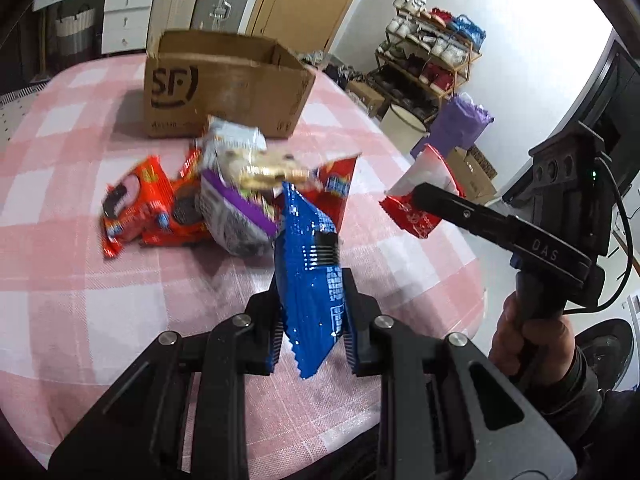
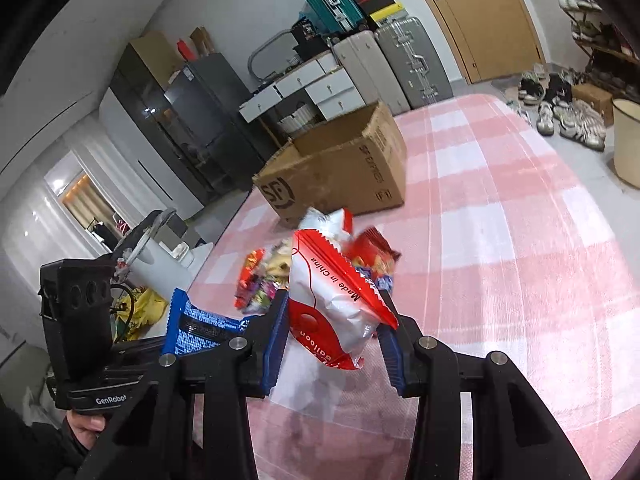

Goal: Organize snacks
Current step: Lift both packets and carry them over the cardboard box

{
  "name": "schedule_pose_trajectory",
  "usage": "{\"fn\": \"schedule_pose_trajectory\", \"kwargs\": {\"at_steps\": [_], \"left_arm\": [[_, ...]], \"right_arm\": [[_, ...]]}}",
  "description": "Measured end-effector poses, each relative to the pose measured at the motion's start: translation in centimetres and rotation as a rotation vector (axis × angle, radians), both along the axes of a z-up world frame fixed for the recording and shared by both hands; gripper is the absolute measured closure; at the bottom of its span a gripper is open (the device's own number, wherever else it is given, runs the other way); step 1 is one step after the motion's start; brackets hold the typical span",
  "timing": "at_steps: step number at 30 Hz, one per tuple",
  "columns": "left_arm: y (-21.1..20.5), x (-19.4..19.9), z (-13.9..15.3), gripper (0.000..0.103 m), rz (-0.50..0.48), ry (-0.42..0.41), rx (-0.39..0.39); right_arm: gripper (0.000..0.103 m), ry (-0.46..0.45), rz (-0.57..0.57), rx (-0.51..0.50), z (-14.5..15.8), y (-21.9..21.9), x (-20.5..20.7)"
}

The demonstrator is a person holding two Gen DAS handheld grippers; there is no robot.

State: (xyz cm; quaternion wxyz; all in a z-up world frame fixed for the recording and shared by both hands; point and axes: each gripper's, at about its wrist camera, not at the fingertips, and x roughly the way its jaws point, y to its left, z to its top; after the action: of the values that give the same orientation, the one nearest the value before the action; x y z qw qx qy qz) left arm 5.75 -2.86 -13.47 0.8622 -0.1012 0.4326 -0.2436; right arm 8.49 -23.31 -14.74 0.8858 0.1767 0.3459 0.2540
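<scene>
The shiny blue snack packet with a zigzag edge (image 1: 310,276) is up in the air, off the table. The black left gripper (image 1: 312,322) is squeezed shut on it, one pad on each side, so the packet stands up tall between the pads. In the right wrist view the same blue packet (image 2: 196,326) sticks out at the left, above the person's hand (image 2: 86,426) that holds the left tool.

The puffy red and white snack bag (image 2: 336,300) is also up off the table. The black right gripper with blue pads (image 2: 334,344) is clamped on it from both sides. White words on its red strip read "Made in China". In the left wrist view this red and white bag (image 1: 420,196) hangs at the tip of the right tool, over the table's right edge, and a hand (image 1: 532,344) grips the tool's handle.

Behind both bags a heap of snacks (image 1: 188,204) lies on the pink and white checked tablecloth (image 1: 80,280). It has red cookie packets, a purple and white bag and more, all touching each other.

Just past the heap sits an open brown cardboard box with "SF" printed on it (image 1: 224,84). The part of its inside that shows looks bare.

Far back are white drawers (image 1: 124,12), grey suitcases (image 2: 408,60), a wooden door (image 2: 480,16) and a rack full of shoes (image 1: 428,52).
</scene>
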Motion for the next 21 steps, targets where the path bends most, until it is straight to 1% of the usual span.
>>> {"fn": "schedule_pose_trajectory", "kwargs": {"at_steps": [4,9,11,13,17,21], "left_arm": [[1.0,0.1,2.1,0.082,0.016,-0.042,-0.007],[2.6,0.5,5.3,0.082,0.040,-0.097,-0.034],[3.5,0.7,6.8,0.082,0.065,-0.128,-0.062],[4.2,1.1,7.7,0.082,0.075,-0.134,-0.080],[5.3,1.7,9.9,0.082,0.096,-0.171,-0.084],[6.0,2.5,12.0,0.082,0.101,-0.202,-0.064]], "right_arm": [[0.061,-0.034,0.019,-0.007,1.9,0.6,-0.1],[0.061,-0.066,0.049,-0.005,4.1,1.5,0.3],[0.061,-0.083,0.061,-0.014,5.1,1.9,0.4],[0.061,-0.100,0.071,-0.020,6.0,2.3,0.7],[0.061,-0.116,0.097,-0.038,7.2,3.4,1.7],[0.061,-0.134,0.122,-0.044,8.4,4.4,2.8]]}}
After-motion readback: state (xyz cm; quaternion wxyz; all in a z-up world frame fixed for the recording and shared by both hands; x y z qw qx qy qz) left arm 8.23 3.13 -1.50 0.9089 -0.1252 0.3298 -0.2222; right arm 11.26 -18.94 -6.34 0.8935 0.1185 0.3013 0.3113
